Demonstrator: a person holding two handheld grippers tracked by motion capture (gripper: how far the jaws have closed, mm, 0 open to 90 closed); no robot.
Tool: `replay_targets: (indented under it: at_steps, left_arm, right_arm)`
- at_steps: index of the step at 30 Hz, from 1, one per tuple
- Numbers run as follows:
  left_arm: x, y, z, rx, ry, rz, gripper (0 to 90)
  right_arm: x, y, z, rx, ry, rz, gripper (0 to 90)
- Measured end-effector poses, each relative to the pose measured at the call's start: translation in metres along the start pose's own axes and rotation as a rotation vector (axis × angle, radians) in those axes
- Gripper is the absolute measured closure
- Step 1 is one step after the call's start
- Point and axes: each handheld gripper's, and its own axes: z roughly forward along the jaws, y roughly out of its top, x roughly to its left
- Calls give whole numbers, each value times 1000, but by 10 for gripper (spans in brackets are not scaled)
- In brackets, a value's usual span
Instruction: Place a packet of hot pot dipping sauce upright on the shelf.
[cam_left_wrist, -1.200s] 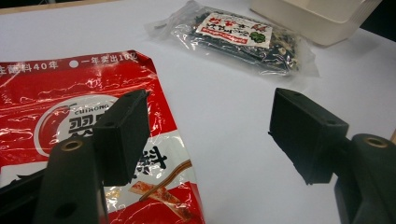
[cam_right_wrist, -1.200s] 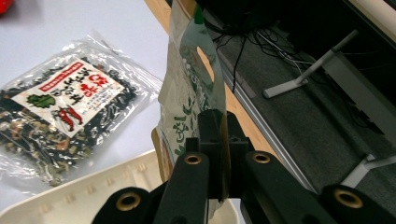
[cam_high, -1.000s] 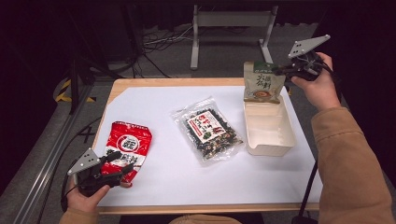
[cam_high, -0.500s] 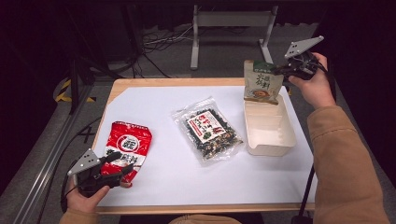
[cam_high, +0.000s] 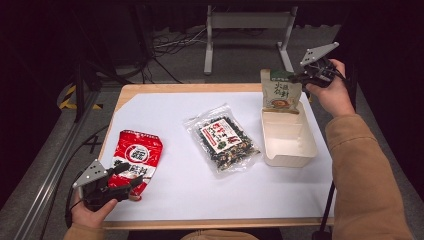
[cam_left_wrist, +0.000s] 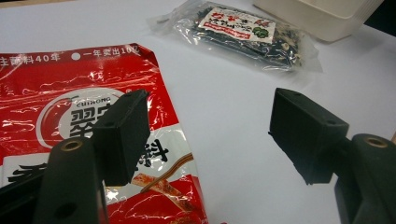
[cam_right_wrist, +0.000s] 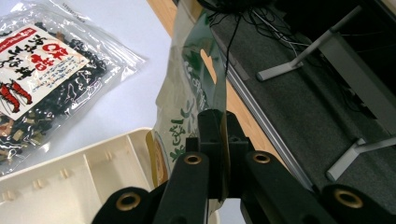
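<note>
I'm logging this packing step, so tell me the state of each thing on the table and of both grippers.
Green-and-tan pouch: upright, held over the box's far end.
Box: open, nothing lying in it.
Clear mix bag: flat, sealed.
Red packet: flat on table.
Right gripper: shut on pouch.
Left gripper: open above the red packet.

Three snack packets in all. One red foil packet (cam_high: 134, 159) lies at the lower left of the high view. One clear bag of dark dried mix (cam_high: 222, 142) lies at the centre. One beige and green pouch (cam_high: 280, 91) stands at the upper right. One cream rectangular tray (cam_high: 289, 156) sits right of centre. Two handheld grippers: one at lower left (cam_high: 129, 176), one at upper right (cam_high: 296, 78). One white-topped table (cam_high: 170, 110).
</note>
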Motion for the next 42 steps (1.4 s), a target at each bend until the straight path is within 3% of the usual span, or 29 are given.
replay_targets:
  at_steps: [5,13,21,29,32,36,42]
  left_arm:
    - [0,0,0,-1,0,-1,294]
    - [0,1,2,-4,-4,-6,294]
    - [1,2,5,0,-11,-2,294]
    - [0,3,7,2,-17,-2,294]
    - [0,4,7,3,-16,0,294]
    - [0,4,8,2,-18,-1,294]
    - [1,5,7,4,-14,0,294]
  right_arm:
    - [3,-2,5,7,17,-14,895]
    - [6,-13,15,25,32,15,894]
    - [7,-24,19,25,35,62,893]
    - [6,-37,19,81,18,134,885]
    - [5,-43,18,78,21,159,877]
    - [6,-42,17,76,20,173,841]
    - [9,-38,14,32,13,210,668]
